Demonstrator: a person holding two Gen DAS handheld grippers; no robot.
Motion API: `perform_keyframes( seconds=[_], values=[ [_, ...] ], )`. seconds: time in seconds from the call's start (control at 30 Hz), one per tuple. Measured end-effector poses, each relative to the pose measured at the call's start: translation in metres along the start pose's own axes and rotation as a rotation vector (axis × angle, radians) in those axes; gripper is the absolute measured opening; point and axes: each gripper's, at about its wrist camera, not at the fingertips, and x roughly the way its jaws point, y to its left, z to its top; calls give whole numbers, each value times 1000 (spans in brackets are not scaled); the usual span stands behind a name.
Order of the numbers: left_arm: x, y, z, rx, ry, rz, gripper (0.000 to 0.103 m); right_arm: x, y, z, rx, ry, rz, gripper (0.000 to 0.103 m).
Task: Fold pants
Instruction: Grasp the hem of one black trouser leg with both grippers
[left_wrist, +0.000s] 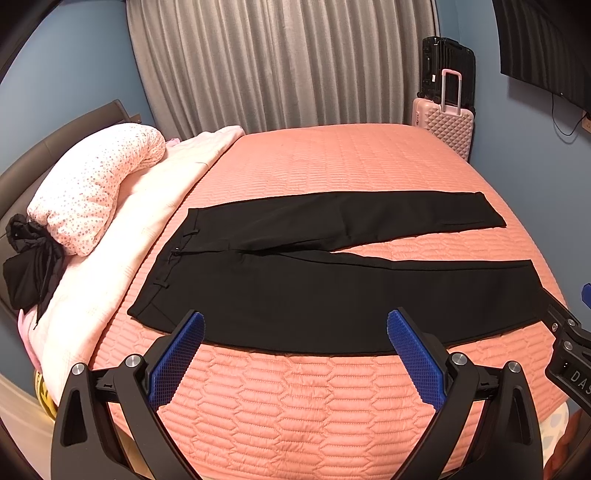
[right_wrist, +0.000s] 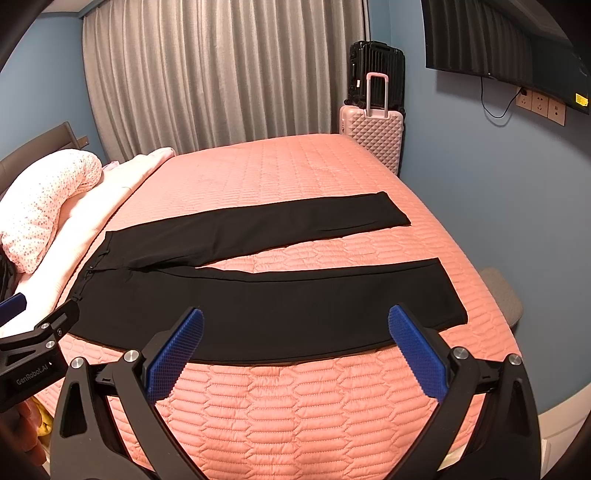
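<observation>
We've got both tongs spread wide, nothing between the blue pads. Left tongs (left_wrist: 295, 334) level, pointing fwd, both fingers (left_wrist: 179, 360) angled outward. Right tongs (right_wrist: 295, 334) same pose, pads (right_wrist: 417, 354) apart. Each pair shows at the edge of the other's view: left tongs at far left, right tongs at far right, side by side.

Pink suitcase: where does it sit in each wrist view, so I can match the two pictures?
Left wrist view: the pink suitcase stands at upper right, past the bed's far corner, in front of the black suitcase.
Right wrist view: the pink suitcase stands right of centre near the top, at the same bed corner.
Shared landmark: the grey curtain, just left of the suitcases in both.
</observation>
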Motion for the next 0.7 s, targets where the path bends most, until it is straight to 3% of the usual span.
perform_keyframes(
  seconds=[0.17, 0.27, 0.33, 0.43, 0.5, 0.57, 0.7],
  values=[
    [11, 1, -2, -28, 80, -50, 98, 5, -3, 0, -10, 16, 35, 98],
    [30, 3, 0, -45, 185, -115, 98, 21, -21, 7, 4, 48, 142, 98],
    [41, 11, -2, -83, 177, -117, 98, 40, -42, 18, 11, 50, 198, 98],
    [66, 21, -5, -134, 169, -108, 96, 83, -77, 49, -17, 12, 113, 98],
    [94, 32, -7, -214, 224, -169, 95, 120, -101, 74, -29, -4, 97, 98],
    [119, 44, -10, -347, 228, -220, 95, 178, -128, 103, -50, -6, 170, 98],
    [167, 76, -21, -725, 109, -365, 96, 318, -191, 160, 39, 84, 208, 98]
  ],
)
